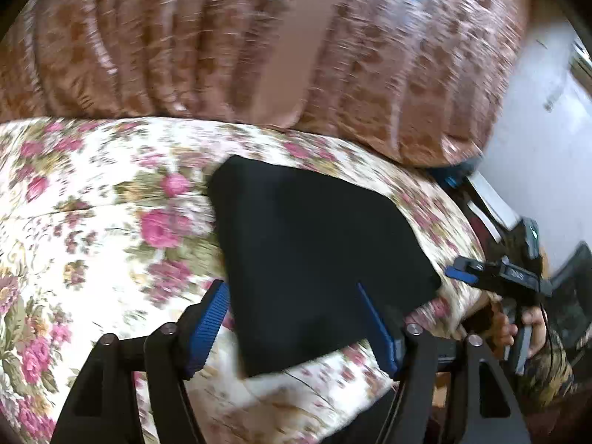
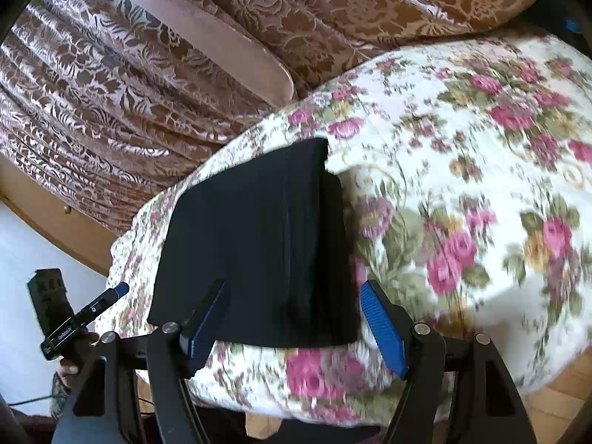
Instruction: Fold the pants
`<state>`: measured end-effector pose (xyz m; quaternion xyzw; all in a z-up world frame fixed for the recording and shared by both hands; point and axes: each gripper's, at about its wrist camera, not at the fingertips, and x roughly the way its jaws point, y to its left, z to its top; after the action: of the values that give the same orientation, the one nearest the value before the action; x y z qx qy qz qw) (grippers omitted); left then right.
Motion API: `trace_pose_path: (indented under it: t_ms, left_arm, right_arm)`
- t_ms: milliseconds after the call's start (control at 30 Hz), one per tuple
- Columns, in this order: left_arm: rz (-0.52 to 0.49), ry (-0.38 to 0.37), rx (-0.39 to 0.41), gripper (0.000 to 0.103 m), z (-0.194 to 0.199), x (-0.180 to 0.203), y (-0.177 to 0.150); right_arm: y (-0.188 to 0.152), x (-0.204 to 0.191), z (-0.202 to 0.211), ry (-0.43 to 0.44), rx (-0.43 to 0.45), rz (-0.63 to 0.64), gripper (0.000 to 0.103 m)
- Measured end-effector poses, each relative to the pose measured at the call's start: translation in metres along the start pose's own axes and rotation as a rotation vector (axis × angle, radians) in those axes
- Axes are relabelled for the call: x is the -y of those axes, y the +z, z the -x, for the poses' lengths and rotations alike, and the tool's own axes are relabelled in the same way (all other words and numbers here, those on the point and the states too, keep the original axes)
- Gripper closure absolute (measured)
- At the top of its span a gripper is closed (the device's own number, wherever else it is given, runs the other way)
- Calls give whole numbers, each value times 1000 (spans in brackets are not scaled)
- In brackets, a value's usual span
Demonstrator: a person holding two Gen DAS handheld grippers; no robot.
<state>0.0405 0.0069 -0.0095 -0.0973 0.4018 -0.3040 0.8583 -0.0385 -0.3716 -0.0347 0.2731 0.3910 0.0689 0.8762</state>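
Note:
The black pants [image 1: 314,259] lie folded into a compact rectangle on the floral bed cover [image 1: 111,203]. In the left wrist view my left gripper [image 1: 292,288] stands open at the near edge of the bundle, its blue pads wide apart and not pressing the cloth. The right gripper [image 1: 466,268], held by a hand, shows at the right edge. In the right wrist view the same pants [image 2: 259,240] lie on the floral cover [image 2: 462,185]. My right gripper [image 2: 292,286] is open over their near edge. The left gripper [image 2: 118,290] pokes in at the lower left.
Brown patterned cushions [image 1: 259,37] [image 2: 129,74] rise behind the floral cover. A pale surface [image 1: 536,129] lies to one side of the bed, with a wooden edge [image 2: 55,229] below the cushions. Wooden floor [image 2: 555,399] shows at the lower right.

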Motion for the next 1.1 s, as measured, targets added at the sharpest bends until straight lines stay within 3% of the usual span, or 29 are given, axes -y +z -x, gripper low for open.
trace_pose_path:
  t_ms: [133, 267, 367, 533, 633, 700, 767, 900, 1100]
  left_arm:
    - [134, -71, -41, 32, -28, -40, 15]
    - [214, -148, -70, 31, -53, -62, 21]
    - [269, -190, -105, 30, -74, -74, 23]
    - [372, -313, -217, 31, -117, -90, 20]
    - [396, -367, -259, 39, -135, -90, 15]
    - [360, -361, -238, 54, -133, -85, 16]
    - [328, -367, -204, 58, -124, -81, 18]
    - [268, -371, -149, 61, -105, -73, 33]
    - [181, -298, -35, 61, -83, -87, 83]
  right_arm:
    - [19, 4, -31, 41, -42, -39, 29]
    - [29, 14, -70, 51, -109, -71, 29]
    - [32, 23, -90, 107, -151, -96, 27]
    - [33, 35, -107, 177, -196, -120, 28]
    - [31, 38, -120, 203, -234, -118, 38]
    - [30, 31, -123, 193, -228, -79, 50]
    - [32, 25, -119, 191, -215, -53, 56]
    - [43, 8, -109, 202, -189, 14, 60]
    - [80, -20, -125, 262, -148, 78, 60]
